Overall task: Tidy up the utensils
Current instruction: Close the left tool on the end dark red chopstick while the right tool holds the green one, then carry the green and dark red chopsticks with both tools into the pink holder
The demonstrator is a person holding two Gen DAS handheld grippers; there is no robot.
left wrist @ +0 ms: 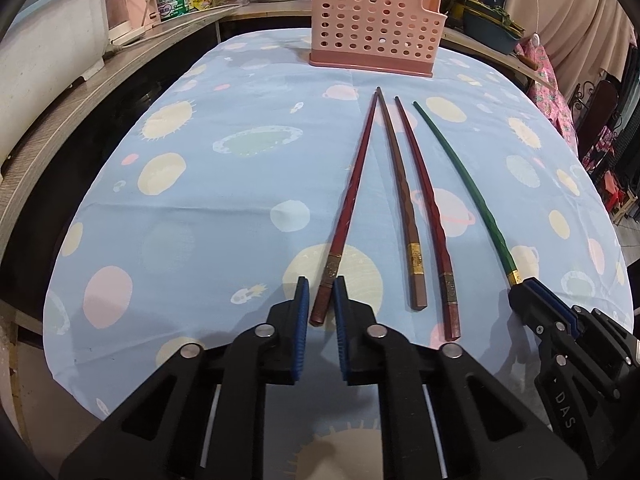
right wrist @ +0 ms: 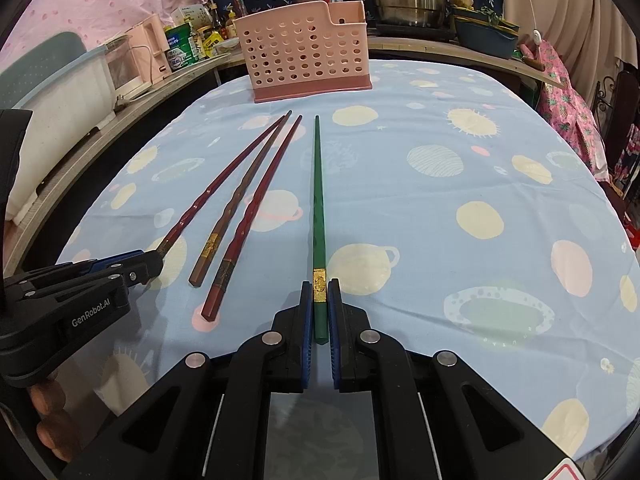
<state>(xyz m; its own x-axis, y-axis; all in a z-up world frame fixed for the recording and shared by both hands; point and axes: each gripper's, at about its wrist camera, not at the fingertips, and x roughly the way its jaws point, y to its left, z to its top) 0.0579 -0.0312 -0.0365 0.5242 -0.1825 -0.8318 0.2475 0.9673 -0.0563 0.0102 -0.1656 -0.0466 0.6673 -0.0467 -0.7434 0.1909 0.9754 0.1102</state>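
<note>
Both grippers tilt down toward the table, side by side. The left gripper (left wrist: 320, 298) is clamped on a dark red chopstick (left wrist: 352, 200), and the right gripper (right wrist: 320, 304) is clamped on a green chopstick (right wrist: 319, 208). Fingers (right wrist: 50, 412) of the person's left hand curl round the left gripper's handle.

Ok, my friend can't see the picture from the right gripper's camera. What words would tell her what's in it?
The right gripper is shut on a green chopstick lying on a blue spotted tablecloth. Beside it, the left gripper grips a red chopstick; two more lie between, pointing toward a pink basket.
</note>
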